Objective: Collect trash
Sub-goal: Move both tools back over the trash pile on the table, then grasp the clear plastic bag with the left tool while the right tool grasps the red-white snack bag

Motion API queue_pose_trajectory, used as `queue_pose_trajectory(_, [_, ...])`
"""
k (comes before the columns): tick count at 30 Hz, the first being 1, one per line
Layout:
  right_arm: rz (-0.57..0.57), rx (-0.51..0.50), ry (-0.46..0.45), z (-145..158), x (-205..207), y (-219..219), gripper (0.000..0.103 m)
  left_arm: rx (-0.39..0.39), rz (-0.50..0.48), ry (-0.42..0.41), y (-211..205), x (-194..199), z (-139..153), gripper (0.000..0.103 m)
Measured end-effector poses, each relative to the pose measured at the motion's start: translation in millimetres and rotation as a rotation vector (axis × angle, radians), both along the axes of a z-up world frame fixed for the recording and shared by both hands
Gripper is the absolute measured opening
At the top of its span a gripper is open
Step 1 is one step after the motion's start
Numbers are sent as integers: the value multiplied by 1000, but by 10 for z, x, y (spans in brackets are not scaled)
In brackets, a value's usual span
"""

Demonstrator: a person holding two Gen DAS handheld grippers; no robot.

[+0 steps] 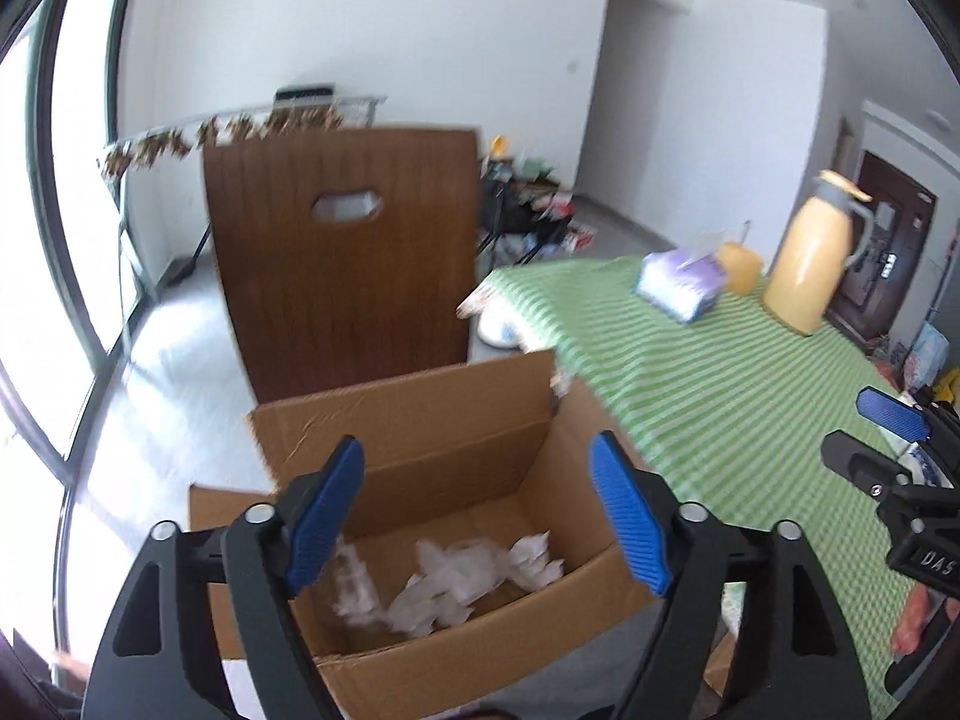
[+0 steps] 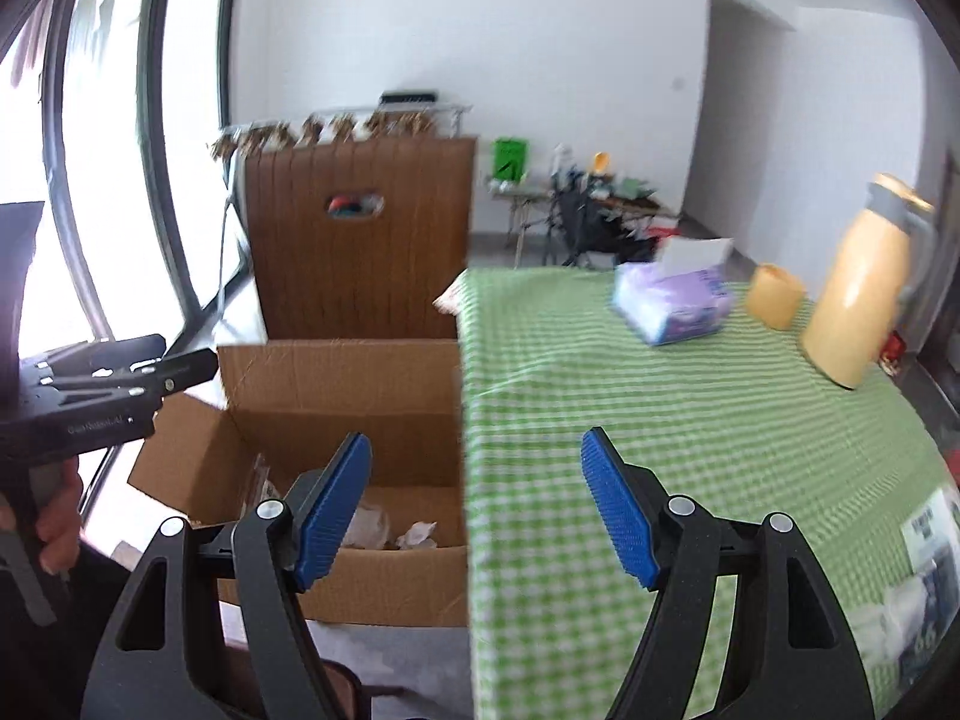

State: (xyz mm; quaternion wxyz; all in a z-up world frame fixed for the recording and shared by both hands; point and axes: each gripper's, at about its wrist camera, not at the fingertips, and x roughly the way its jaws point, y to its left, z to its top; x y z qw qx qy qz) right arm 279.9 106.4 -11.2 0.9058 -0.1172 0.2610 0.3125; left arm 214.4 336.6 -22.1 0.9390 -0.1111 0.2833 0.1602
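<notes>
Left wrist view shows my left gripper (image 1: 477, 516) wide and empty above the cardboard box (image 1: 420, 438) where crumpled paper trash (image 1: 456, 576) already lies, my right gripper (image 2: 477, 510) also wide, empty, over the table (image 2: 690, 420).

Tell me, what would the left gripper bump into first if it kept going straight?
Probably the crumpled white trash inside the cardboard box; the open left gripper points down into it, though depth is unclear.
</notes>
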Motion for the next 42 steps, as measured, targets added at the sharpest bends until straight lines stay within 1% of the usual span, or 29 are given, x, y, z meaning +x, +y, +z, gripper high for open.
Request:
queue_pose_trajectory(2, [-69,43,-38,138,-100,-396,70,20,-56,-44,-258,14,84,92])
queue_pose_trajectory(6, [-208,72,-97,291,-334,-1142,70,60,-178,-79,-866,143,183,95])
queue_pose_trajectory(9, [-345,82,-127,359,-556,-1836,70,58,-286,-85,-1407,255,211,95])
queue_pose_trajectory(14, [-564,97,-131,341,-902,-2902,70,49,-464,-87,-2376,387,201,95])
queue_pose_trajectory(18, [-716,96,-118,274,-1212,-3618,70,21,-602,-90,-3103,418,184,95])
queue_pose_trajectory(21, [-809,100,-103,201,-1437,-4047,70,26,-687,-84,-3589,415,144,95])
queue_pose_trajectory(25, [-883,101,-69,82,-1582,-4390,70,36,-770,-61,-4120,424,58,95])
queue_pose_trajectory(29, [-910,122,-23,-60,-1606,-4596,70,23,-850,-30,-4468,482,-27,95])
queue_pose_trajectory(31, [-910,133,-5,-122,-1578,-4658,70,35,-866,-3,-4671,577,-102,95])
queue_pose_trajectory(34, [-896,154,26,-206,-1519,-4728,70,51,-878,23,-4859,732,-186,95])
queue_pose_trajectory(38, [-867,173,64,-306,-1350,-4739,70,84,-886,54,-5079,1078,-266,95])
queue_pose_trajectory(40, [-855,185,82,-351,-1264,-4743,70,78,-856,91,-5175,1288,-320,95])
queue_pose_trajectory(42, [-848,194,94,-379,-1187,-4736,70,49,-859,122,-5296,1510,-357,95])
